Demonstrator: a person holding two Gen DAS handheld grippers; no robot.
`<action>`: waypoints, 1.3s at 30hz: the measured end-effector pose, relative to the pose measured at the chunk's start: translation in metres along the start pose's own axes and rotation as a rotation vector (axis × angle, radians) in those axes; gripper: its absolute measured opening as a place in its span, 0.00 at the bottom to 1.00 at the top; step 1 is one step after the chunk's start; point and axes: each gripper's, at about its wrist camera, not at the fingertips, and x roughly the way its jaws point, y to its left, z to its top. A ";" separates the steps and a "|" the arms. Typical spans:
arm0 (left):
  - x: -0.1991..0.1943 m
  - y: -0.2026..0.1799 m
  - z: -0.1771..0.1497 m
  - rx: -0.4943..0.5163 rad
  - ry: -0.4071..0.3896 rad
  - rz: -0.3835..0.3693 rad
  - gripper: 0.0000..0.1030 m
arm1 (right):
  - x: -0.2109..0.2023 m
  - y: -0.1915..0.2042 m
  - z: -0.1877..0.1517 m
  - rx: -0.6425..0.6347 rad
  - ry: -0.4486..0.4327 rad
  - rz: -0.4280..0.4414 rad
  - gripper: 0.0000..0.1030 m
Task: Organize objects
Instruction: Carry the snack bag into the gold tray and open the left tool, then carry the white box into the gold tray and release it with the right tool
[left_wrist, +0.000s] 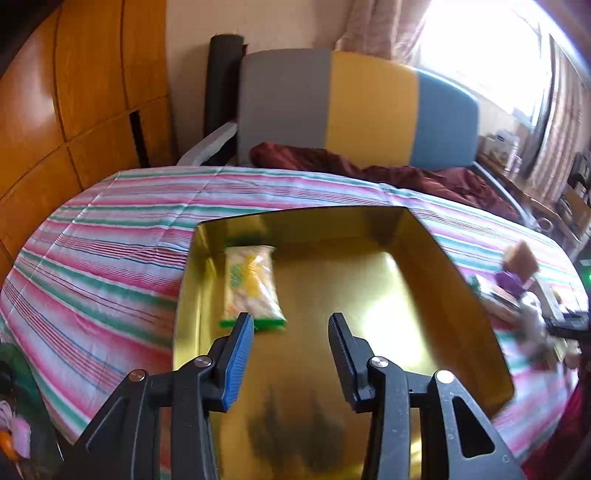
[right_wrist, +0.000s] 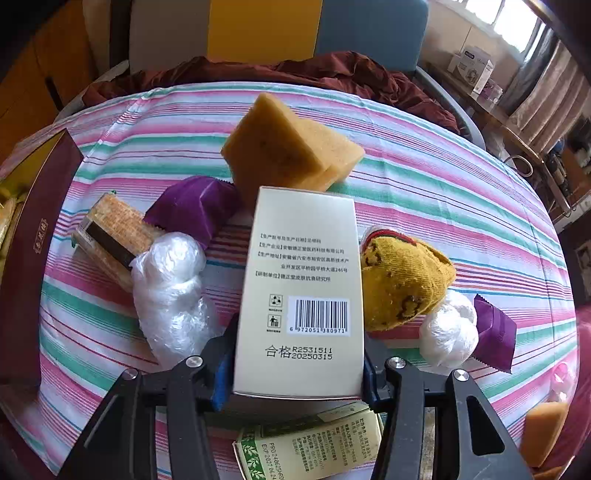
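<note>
My left gripper (left_wrist: 291, 319) hangs open over a gold-lined tray (left_wrist: 461, 280) on the striped bed, with nothing between its fingers. A yellow-green snack packet (left_wrist: 251, 284) lies in the tray's left part, just beyond the blue-padded fingertip. In the right wrist view my right gripper (right_wrist: 299, 332) is shut on a cream box (right_wrist: 303, 277) with a barcode, held above a heap of items. In that heap are a yellow sponge (right_wrist: 288, 151), a purple wrapper (right_wrist: 192, 210), a cracker packet (right_wrist: 110, 232), a plastic-wrapped bundle (right_wrist: 170, 280) and a yellow sock (right_wrist: 402, 280).
The tray's maroon outer wall (right_wrist: 37, 240) stands left of the heap. A green-printed carton (right_wrist: 314, 446) lies under the right gripper. A dark red blanket (left_wrist: 406, 173) and a grey, yellow and blue headboard (left_wrist: 369, 107) close the bed's far end. Wooden cupboards (left_wrist: 74, 92) stand to the left.
</note>
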 end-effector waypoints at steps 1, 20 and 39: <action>-0.006 -0.005 -0.004 0.010 -0.008 -0.002 0.41 | -0.001 0.000 0.000 -0.002 -0.007 -0.001 0.52; -0.043 -0.007 -0.049 0.002 0.013 -0.026 0.41 | -0.072 0.027 -0.010 0.059 -0.217 0.059 0.49; -0.062 0.104 -0.069 -0.277 -0.003 0.127 0.41 | -0.067 0.342 0.010 -0.328 -0.002 0.512 0.49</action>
